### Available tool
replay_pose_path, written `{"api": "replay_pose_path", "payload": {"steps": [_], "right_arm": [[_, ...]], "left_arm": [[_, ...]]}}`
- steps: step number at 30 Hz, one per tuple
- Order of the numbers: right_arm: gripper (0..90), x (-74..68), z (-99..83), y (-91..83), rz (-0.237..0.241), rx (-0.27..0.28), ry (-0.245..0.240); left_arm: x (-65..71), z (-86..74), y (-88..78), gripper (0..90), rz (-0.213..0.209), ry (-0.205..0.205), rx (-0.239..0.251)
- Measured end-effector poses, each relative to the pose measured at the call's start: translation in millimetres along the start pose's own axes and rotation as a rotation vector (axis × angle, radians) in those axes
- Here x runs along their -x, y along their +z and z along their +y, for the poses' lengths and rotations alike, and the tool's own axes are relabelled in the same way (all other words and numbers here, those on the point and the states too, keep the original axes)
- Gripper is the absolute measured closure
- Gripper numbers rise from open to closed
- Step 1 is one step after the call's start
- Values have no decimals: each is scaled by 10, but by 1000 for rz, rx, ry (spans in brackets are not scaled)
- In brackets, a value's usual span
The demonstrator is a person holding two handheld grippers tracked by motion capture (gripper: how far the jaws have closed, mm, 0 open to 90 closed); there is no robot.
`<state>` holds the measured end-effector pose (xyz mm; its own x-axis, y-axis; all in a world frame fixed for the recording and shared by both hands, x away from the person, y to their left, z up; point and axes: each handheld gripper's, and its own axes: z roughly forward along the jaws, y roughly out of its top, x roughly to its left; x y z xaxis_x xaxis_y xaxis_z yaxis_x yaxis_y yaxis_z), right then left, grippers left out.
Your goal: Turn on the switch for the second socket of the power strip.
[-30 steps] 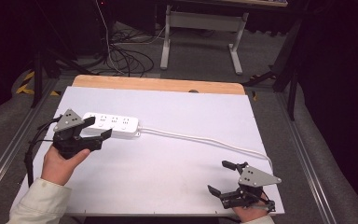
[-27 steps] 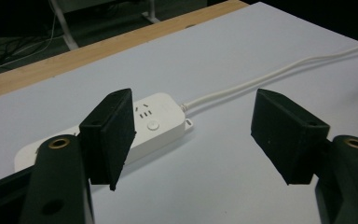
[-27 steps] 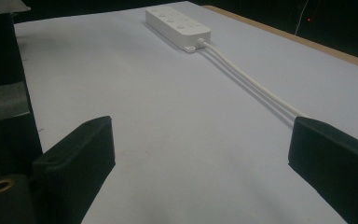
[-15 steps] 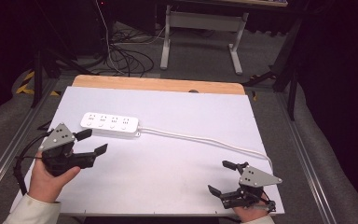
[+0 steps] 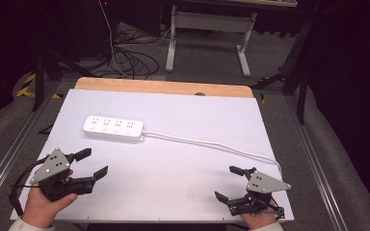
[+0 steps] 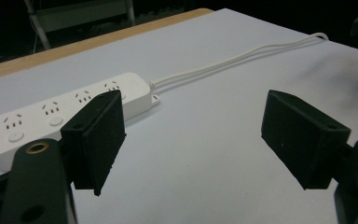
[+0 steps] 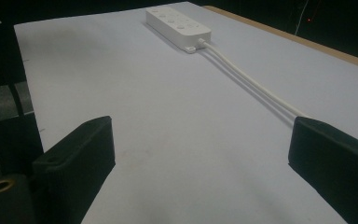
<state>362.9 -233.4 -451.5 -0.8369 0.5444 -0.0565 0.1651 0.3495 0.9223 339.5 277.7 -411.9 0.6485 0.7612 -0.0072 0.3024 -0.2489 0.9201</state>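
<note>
Both tongs, left (image 5: 92, 162) and right (image 5: 231, 183), gape empty, the left just widening, near the tabletop's (image 5: 188, 163) front corners (power strip (image 5: 113, 129) back-left); the high view adds dark floor cables (image 5: 125, 53).

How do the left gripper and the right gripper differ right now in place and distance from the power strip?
The left gripper sits at the table's near left, close to the power strip; the right gripper sits near right, far from it, beside its cable. Left jaws have just been opening. Both are open, holding nothing.

Black hand-held gripper (image 5: 93, 162), grey triangular plate, white cuff (image 5: 21, 224)
</note>
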Motion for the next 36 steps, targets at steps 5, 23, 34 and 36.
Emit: {"api": "replay_pose_path", "payload": {"steps": [5, 23, 34, 36], "right_arm": [[75, 2, -2, 1, 5, 0, 4], [74, 15, -15, -3, 7, -2, 7], [69, 45, -32, 16, 22, -15, 32], [69, 45, -34, 21, 24, -18, 36]], "left_arm": [[-39, -150, -23, 208, -34, 9, 9], [-52, -619, 88, 163, -60, 62, -50], [-73, -579, 91, 149, -85, -89, -18], [-90, -576, 88, 150, -85, -97, -15]]}}
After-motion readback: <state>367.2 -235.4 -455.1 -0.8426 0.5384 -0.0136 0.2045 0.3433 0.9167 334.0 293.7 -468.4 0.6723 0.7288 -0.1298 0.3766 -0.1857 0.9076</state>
